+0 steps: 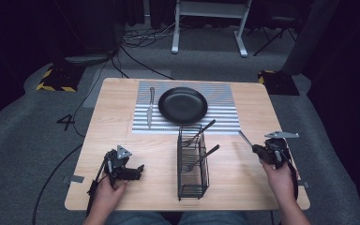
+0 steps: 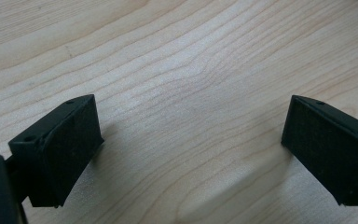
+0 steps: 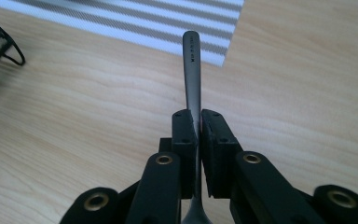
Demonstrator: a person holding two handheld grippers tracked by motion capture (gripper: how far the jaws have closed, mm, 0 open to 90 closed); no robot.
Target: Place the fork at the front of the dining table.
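The right gripper [image 3: 195, 122] is clamped on the handle of a metal utensil [image 3: 192, 70], its two black jaws pressed flat against the stem with the handle end running out past the jaw tips. In the right gripper view the handle points up and away toward the corner of a striped placemat [image 3: 168, 28]; the wider working end disappears below the jaws, too hidden to say whether it is a spoon or a fork. In the high view the utensil [image 1: 245, 139] reads as a thin rod slanting from the right hand toward the table's middle, its long axis angled up and to the left, held above the wooden table [image 1: 122, 136] near its right edge.

The grip low on the stem probably keeps the piece from swinging while carried.

The left gripper [image 2: 191, 140] sits with jaws spread wide, holding nothing, just above bare wood near the table's front left.

Between the hands stands a black wire rack [image 1: 192, 161] with two more utensils leaning in it. Beyond it, a black plate [image 1: 183, 105] rests on the placemat with a knife [image 1: 150, 108] laid lengthwise to its left, a layout that suggests a place setting in progress.
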